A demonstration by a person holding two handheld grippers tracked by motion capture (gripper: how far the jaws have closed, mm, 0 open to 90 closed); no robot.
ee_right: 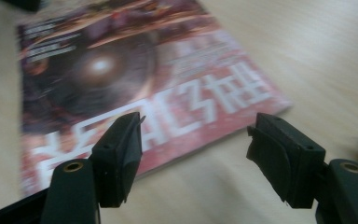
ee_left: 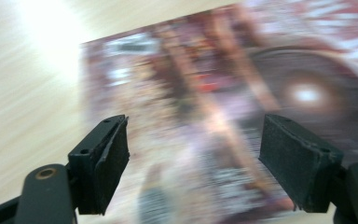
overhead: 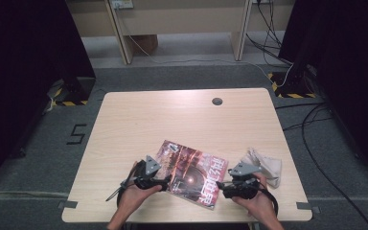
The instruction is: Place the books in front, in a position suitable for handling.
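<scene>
A magazine (overhead: pixel 191 172) with a dark red cover and large white characters lies flat near the front edge of the wooden table (overhead: pixel 172 120). My left gripper (overhead: pixel 165 181) sits at its left edge, jaws pointing toward it. In the left gripper view the jaws (ee_left: pixel 196 126) stand open over the blurred cover (ee_left: pixel 223 93) with nothing between them. My right gripper (overhead: pixel 221 184) is at the magazine's right edge. In the right gripper view it (ee_right: pixel 196 121) is open just short of the cover's (ee_right: pixel 121 70) near edge, holding nothing.
A crumpled pale cloth (overhead: pixel 264 165) lies on the table to the right of my right hand. A round cable hole (overhead: pixel 217 101) sits near the far edge. Cables trail on the floor at the right.
</scene>
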